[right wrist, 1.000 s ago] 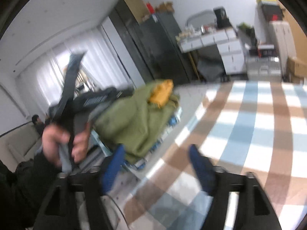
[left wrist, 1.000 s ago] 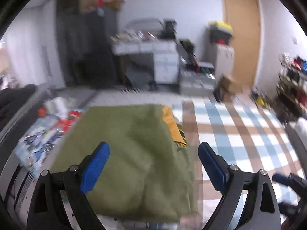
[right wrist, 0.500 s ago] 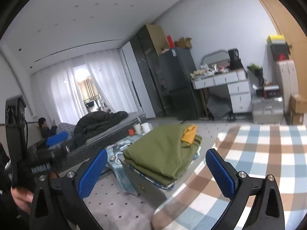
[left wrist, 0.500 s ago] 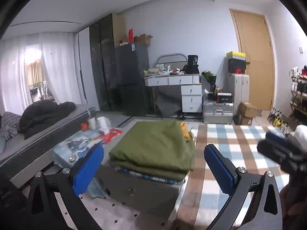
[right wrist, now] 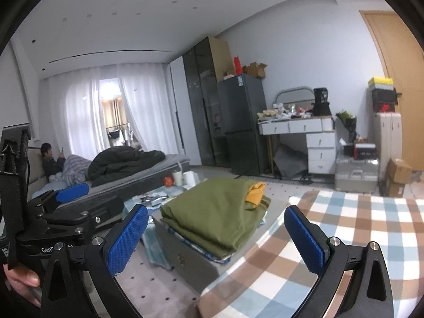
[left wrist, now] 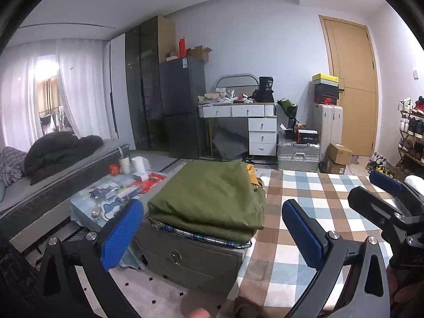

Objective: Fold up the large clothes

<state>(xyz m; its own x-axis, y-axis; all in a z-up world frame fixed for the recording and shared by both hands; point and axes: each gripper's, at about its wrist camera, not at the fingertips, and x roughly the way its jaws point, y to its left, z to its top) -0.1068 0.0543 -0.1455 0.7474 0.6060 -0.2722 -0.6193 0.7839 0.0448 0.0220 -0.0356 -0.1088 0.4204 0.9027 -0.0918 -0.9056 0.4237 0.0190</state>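
A folded olive-green garment (left wrist: 212,196) with a yellow piece at its far edge lies on top of a small stack on a grey box; it also shows in the right wrist view (right wrist: 220,214). My left gripper (left wrist: 212,235) is open and empty, held back from the stack. My right gripper (right wrist: 216,238) is open and empty, also short of the stack. The right gripper shows at the right edge of the left wrist view (left wrist: 384,201), and the left gripper at the left of the right wrist view (right wrist: 69,206).
A checked blue, brown and white cloth (left wrist: 312,212) covers the table to the right of the stack. A low table with clutter (left wrist: 116,188) stands left. A bed with dark bedding (left wrist: 58,151), a desk (left wrist: 243,122) and suitcases stand behind.
Both grippers have pulled back and up from the green garment and now point level into the room. The garment stays folded on the stack.
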